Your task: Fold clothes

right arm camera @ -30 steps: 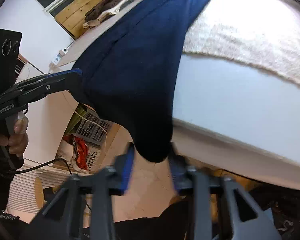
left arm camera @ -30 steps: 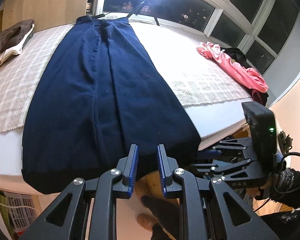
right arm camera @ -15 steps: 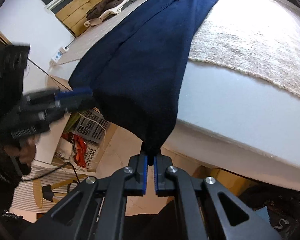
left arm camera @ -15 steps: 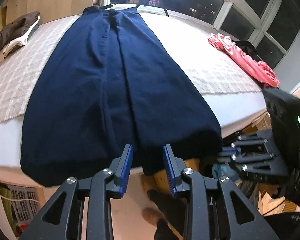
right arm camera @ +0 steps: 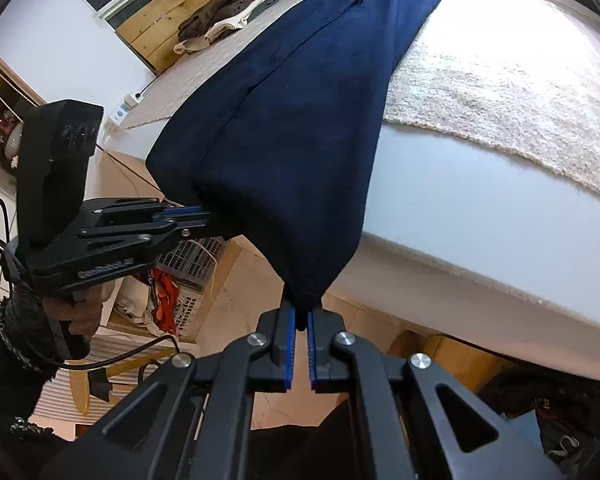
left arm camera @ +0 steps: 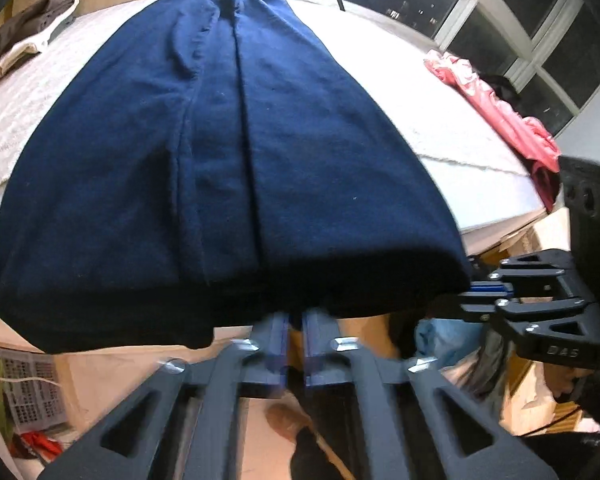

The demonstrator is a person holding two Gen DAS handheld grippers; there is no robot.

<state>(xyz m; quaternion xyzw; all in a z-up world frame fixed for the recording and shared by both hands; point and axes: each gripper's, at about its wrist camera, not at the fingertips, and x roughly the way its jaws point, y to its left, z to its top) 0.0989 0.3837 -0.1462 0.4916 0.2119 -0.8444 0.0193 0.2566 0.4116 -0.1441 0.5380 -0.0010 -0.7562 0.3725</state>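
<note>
A long navy blue garment (left arm camera: 228,160) lies lengthwise on the bed, its wide hem hanging over the near edge. In the left wrist view my left gripper (left arm camera: 295,320) sits under the middle of the hem. Its jaws are closing on the hem's edge, with only a thin gap showing. The right wrist view shows that same left gripper (right arm camera: 204,216) pinching the cloth from the left. My right gripper (right arm camera: 300,322) is shut on the garment (right arm camera: 300,140) at its hanging right corner, and it also appears as the right gripper (left arm camera: 472,288) beside the hem.
A pale woven blanket (right arm camera: 500,80) covers the mattress (right arm camera: 480,208). Pink clothing (left arm camera: 496,112) lies at the right by the windows. A brown and white pile of clothes (left arm camera: 24,28) sits at the far left. A white basket (left arm camera: 32,392) stands on the floor below the bed's edge.
The left gripper has come down to the hem and its jaws have narrowed from open onto the cloth. The right gripper still holds the corner.
</note>
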